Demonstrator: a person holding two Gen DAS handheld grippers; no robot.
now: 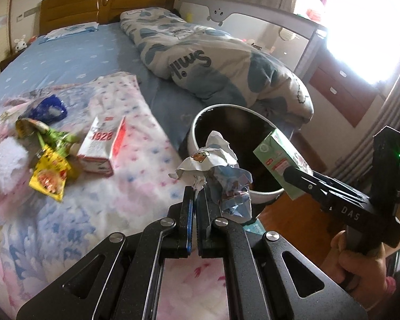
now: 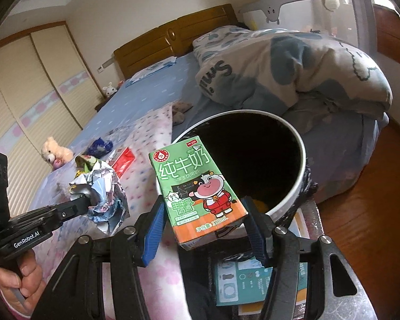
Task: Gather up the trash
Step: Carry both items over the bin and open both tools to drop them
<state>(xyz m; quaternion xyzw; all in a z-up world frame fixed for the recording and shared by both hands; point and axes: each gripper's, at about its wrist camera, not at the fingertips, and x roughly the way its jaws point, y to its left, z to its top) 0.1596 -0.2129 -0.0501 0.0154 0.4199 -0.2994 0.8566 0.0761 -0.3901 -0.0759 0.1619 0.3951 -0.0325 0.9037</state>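
1. Blue-padded jaws of the right gripper [image 2: 204, 226] clamp the lower sides of a green milk carton [image 2: 197, 186], which leans up over the near rim of the white trash bin [image 2: 302, 160].
2. Narrow and fully closed, the left gripper [image 1: 198, 194] pinches an edge of a crumpled printed wrapper [image 1: 216, 168] just short of the bin's rim, above the bed's edge.
3. That carton looks small, stiff-sided and light; squeezing across its flat faces near the base, as now, seems the safest hold, though hard pressure might buckle it.
4. By contrast, the wrapper is soft, thin and nearly weightless. It probably slips easily, so a pinch on a thick fold suits it better than a loose corner.
5. Held trash counts two pieces: one carton, one wrapper.
6. Still lying on the floral blanket [image 1: 136, 160], well apart from the bin: one red-and-white 1828 box [image 1: 102, 148], one yellow snack packet [image 1: 50, 178], one green packet [image 1: 58, 137], one blue wrapper [image 1: 50, 108] and one white netted piece [image 1: 6, 164].
7. One bin stands beside the bed [image 1: 74, 56], dark inside, with something orange just visible at its bottom.
8. One rolled duvet [image 1: 213, 64] lies behind the bin, and one hand grips each tool's handle.
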